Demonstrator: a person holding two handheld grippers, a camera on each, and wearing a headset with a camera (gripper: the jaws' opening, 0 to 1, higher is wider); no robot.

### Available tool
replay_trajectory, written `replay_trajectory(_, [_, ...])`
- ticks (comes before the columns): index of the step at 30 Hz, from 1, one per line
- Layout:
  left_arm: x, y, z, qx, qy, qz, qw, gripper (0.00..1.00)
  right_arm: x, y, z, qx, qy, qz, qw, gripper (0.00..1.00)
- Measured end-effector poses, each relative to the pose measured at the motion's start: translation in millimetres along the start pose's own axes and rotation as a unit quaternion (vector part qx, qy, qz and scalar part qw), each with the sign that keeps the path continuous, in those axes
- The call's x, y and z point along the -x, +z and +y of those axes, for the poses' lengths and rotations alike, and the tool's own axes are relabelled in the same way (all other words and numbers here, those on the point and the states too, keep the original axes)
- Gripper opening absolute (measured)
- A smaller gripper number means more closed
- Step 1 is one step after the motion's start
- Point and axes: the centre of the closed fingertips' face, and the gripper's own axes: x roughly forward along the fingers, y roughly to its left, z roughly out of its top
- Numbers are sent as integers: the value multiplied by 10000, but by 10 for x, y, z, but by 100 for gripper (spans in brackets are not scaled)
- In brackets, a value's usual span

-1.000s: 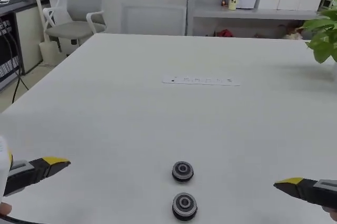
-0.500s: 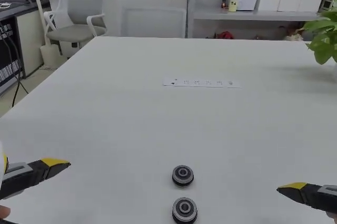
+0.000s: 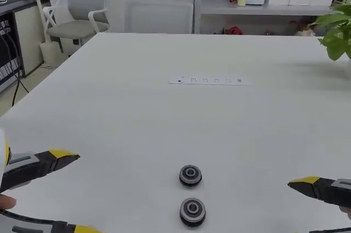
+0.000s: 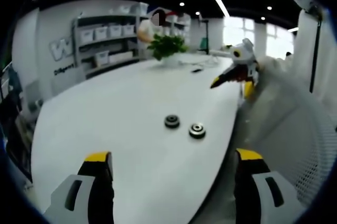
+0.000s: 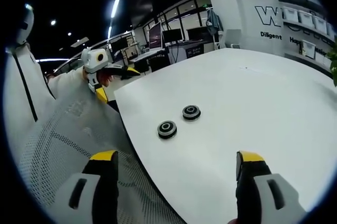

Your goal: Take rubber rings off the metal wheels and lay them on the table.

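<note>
My left gripper [image 4: 172, 155] sits at the near left edge of the table [image 3: 137, 112], jaws spread wide and empty. Its lower jaw now shows at the bottom of the head view, where a second ago I saw the upper one alone, so it looks to have edged in a little. The right gripper [image 5: 179, 156] is just as wide and empty at the near right, about where it was. Much of the shift I put down to my head camera tipping. Between the two lie the near wheel [image 3: 192, 211] and, just beyond it, the far wheel [image 3: 190, 175]. They are close but apart, both flat on the table, and lie as they did relative to each other. The rubber rings [image 3: 183, 212] look to be still on both, so nothing of the job is done. I judge this is the approach, and the near wheel is the easier first grab. Further off lie a power strip [image 3: 210, 81], then a chair [image 3: 82, 19] and a plant [image 3: 337, 30].
</note>
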Motion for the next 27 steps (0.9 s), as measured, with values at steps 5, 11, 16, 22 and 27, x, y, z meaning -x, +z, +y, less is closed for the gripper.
replay_trajectory(5, [12, 115, -18, -151, -65, -118, 9998, 96, -6, 78, 0, 130, 10, -72, 9999, 86])
replay_trajectory(11, [6, 291, -84, -398, -235, -243, 9986, 95, -14, 229, 5, 304, 63, -266, 9992, 82])
replay_trajectory(16, [-26, 460, -149, -615, -402, -310, 9968, 94, 2, 392, 7, 461, 97, -394, 9981, 78])
replay_trajectory(22, [-138, 687, -217, -864, -571, -522, 9933, 92, 15, 512, -34, 622, 97, -378, 9973, 76])
replay_trajectory(27, [-218, 800, -260, -1035, -692, -591, 9905, 92, 13, 640, -39, 785, 127, -413, 9960, 73])
